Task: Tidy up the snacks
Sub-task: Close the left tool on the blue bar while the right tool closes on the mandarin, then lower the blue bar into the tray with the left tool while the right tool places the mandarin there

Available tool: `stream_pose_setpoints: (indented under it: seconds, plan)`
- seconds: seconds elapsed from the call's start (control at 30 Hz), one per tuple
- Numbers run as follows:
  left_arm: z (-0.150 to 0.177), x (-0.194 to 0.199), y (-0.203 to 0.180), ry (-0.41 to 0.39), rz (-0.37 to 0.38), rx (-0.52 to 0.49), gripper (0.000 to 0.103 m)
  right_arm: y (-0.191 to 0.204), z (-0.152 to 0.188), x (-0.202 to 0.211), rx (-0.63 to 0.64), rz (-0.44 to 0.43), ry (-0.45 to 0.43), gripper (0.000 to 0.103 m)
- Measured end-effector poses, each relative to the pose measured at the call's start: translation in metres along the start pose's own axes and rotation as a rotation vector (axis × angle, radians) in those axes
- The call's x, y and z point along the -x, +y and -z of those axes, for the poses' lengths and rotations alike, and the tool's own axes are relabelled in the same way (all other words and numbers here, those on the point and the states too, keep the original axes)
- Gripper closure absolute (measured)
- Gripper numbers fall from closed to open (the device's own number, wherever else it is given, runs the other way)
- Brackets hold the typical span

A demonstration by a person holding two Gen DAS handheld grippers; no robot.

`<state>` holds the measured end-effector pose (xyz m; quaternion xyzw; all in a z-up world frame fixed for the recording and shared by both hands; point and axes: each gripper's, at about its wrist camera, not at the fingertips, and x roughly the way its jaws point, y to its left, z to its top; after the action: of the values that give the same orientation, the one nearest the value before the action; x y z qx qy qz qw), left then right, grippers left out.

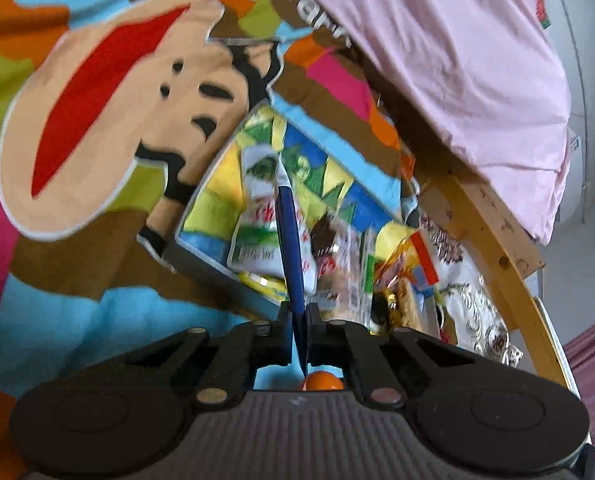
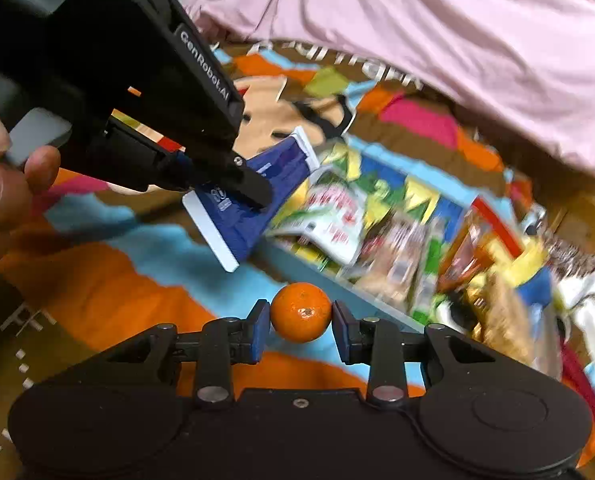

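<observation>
My left tongs (image 2: 253,194) are clamped on a blue packet (image 2: 253,200), held above the rug (image 2: 109,280) just left of the snack box (image 2: 337,276). Right tongs (image 2: 300,330) grip an orange (image 2: 300,312) w/ both pads, near the box's front edge.

Blanket (image 1: 109,128): cartoon monkey face, tan with red mouth and black features, on patchwork of brown, sky blue, orange, pink, olive green. Sheet (image 1: 437,52): plain pale pink. Snack packet (image 2: 253,204) in left gripper (image 2: 253,196): dark blue with white edge strips. Mandarin (image 2: 301,312) between right gripper (image 2: 301,336) pads (image 2: 259,336): bright orange; pads blue. Both gripper bodies black. Box (image 1: 337,152): blue, yellow and green triangle print. Pouch (image 2: 333,216) in box: white with green and red print.
</observation>
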<state>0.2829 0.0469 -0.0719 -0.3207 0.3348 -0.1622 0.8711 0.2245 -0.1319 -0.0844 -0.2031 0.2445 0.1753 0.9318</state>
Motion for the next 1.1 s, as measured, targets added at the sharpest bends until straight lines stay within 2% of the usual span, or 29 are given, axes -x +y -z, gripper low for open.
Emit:
stream_pose_setpoints:
  seconds: [0.27, 0.43, 0.77, 1.1]
  plan:
    - [-0.022, -0.008, -0.01, -0.121, -0.026, -0.091, 0.098, -0.022, -0.014, -0.017, -0.075, 0.035, -0.07, 0.067]
    - [-0.035, -0.027, -0.009, -0.184, -0.029, -0.097, 0.098, -0.03, -0.023, -0.035, -0.125, 0.043, -0.096, 0.067]
    - [-0.033, -0.054, -0.003, -0.182, -0.106, -0.21, 0.098, -0.03, -0.021, -0.063, -0.181, 0.014, -0.05, 0.067]
    - [-0.029, -0.064, 0.006, -0.131, -0.135, -0.197, 0.097, -0.034, -0.019, -0.068, -0.208, 0.014, -0.039, 0.067]
